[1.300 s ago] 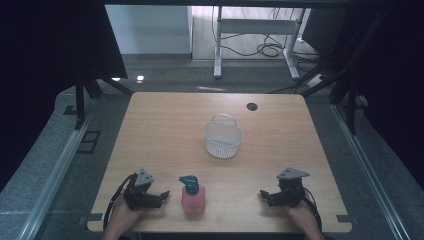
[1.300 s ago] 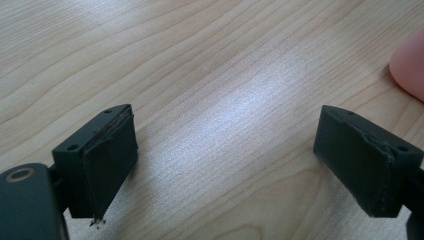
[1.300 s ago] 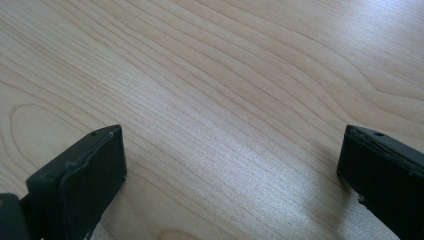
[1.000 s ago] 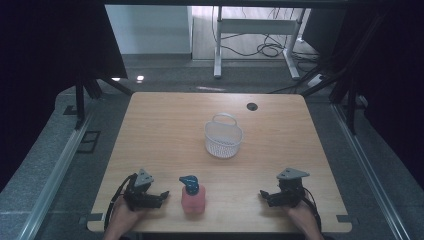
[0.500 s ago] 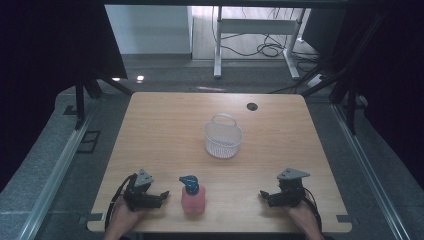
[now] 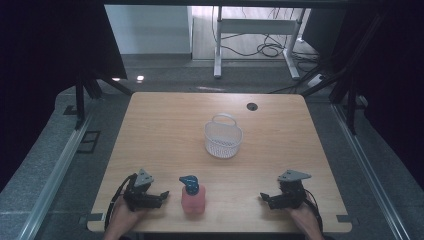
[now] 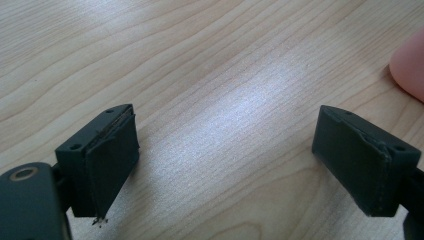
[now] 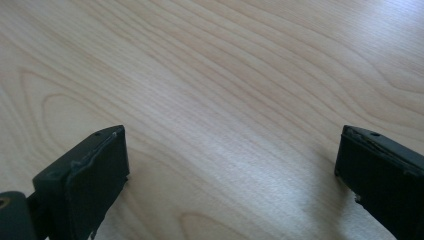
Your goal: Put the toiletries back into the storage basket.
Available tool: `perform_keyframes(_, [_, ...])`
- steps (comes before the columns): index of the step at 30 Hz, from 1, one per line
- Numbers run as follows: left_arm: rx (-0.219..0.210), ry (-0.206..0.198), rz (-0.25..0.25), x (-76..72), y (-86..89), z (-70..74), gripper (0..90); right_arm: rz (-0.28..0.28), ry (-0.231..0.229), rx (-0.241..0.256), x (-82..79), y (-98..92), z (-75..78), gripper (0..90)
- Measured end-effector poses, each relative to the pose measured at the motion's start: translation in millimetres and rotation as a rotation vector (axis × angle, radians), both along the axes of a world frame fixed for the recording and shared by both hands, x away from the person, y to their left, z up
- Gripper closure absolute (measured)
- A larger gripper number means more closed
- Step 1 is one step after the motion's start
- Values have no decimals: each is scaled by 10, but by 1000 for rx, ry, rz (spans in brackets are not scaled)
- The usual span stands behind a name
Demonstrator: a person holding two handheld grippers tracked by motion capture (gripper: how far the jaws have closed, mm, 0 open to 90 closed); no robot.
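Note:
A pink bottle (image 6: 192, 200) with a blue cap stands upright near the table's front edge, left of centre. Its pink side (image 7: 410, 65) shows at the right edge of the left gripper view. My left gripper (image 6: 162, 195) rests on the table just left of the bottle, open, jaws pointing toward it with bare wood between them (image 7: 227, 150). My right gripper (image 6: 264, 198) rests near the front right, open, jaws pointing left over bare wood (image 8: 230, 170). A white mesh basket (image 6: 223, 136) with a handle sits at the table's middle.
The wooden table (image 6: 165, 125) has a dark cable hole (image 6: 252, 106) at the back right. Grey floor and metal rails run along both sides. A white desk frame and cables (image 6: 260, 47) stand behind the table.

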State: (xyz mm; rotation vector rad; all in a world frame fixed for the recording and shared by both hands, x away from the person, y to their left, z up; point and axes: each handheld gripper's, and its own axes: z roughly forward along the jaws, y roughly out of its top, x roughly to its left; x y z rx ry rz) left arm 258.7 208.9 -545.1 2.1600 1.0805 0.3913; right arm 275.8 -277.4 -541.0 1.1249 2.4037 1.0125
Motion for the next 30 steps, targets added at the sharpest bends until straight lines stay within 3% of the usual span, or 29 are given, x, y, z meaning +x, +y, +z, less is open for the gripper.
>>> perform_keyframes(19, [0,-1,1,-4,4,1,114,55,-14,-6,-122,101,72,0])
perform_keyframes(30, [0,-1,1,-4,4,0,114,77,-24,27,-152,146,160,0])
